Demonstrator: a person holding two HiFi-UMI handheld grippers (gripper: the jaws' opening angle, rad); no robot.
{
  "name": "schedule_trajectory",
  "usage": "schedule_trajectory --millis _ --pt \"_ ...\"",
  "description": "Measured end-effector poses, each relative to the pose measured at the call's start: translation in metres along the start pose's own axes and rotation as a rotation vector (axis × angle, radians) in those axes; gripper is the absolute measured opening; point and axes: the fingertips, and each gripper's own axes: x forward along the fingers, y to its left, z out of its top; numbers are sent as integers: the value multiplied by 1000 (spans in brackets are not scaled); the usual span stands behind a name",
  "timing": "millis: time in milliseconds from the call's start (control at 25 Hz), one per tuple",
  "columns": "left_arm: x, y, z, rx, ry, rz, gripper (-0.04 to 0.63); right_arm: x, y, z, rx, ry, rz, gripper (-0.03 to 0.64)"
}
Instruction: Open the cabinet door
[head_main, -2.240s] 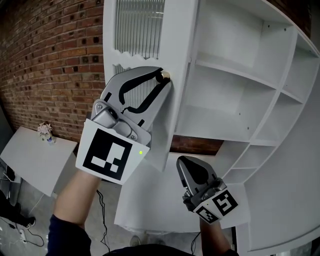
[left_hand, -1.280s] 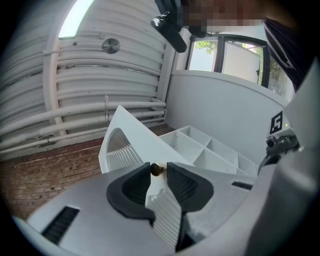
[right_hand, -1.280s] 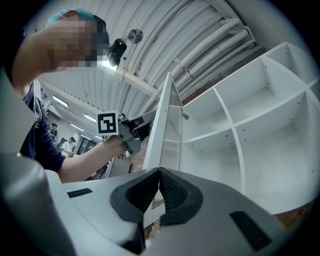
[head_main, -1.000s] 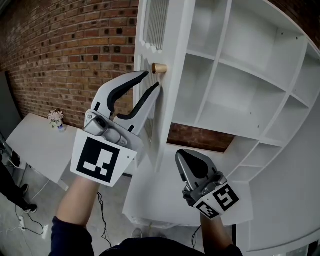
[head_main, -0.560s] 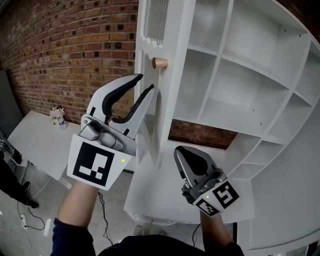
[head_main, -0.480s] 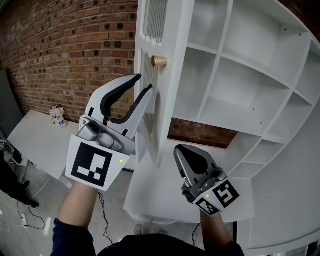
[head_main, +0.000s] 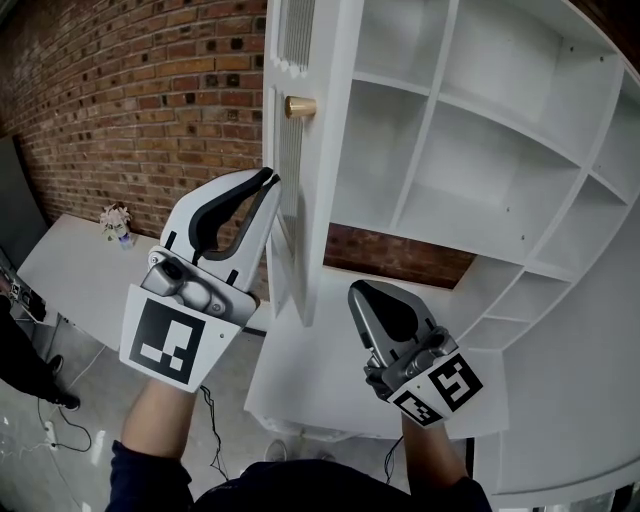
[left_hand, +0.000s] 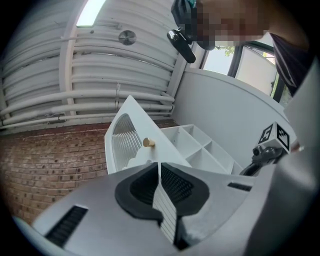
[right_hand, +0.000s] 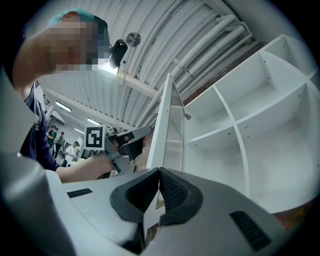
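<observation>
The white cabinet door (head_main: 322, 180) is seen swung open, edge-on at the left of the shelves (head_main: 470, 150), its brass knob (head_main: 300, 106) ungripped. The left gripper (head_main: 268, 180) is held below the knob, beside the door's ribbed face; its jaws have just been closing and are met at the tips, nothing between them. The right gripper (head_main: 357, 290) is held lower, jaws together, empty

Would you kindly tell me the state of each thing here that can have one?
cabinet door: open, swung wide.
door knob: free, nothing gripping it.
left gripper: fingers have just been closing, now together with nothing between them.
right gripper: shut, empty.
</observation>
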Motion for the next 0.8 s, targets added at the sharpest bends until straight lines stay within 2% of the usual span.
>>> schedule_trajectory --millis 280,440,640,760,800 --pt "-19 -21 -32 -68 57 8 8 -11 -7 -2 8 -1 7 26" --pt "-28 -30 -43 -104 52 -1 8 -14 -6 -4 17 6 18 26" --pt "-45 -45 -81 -168 150 -2 6 -20 -6 -11 30 14 29 25" --pt "-54 -55 -97 -191 164 -13 6 -24 -6 -19 45 27 34 25" --pt "-58 -56 -106 -204 192 -2 6 -26 -7 -21 51 31 35 25"
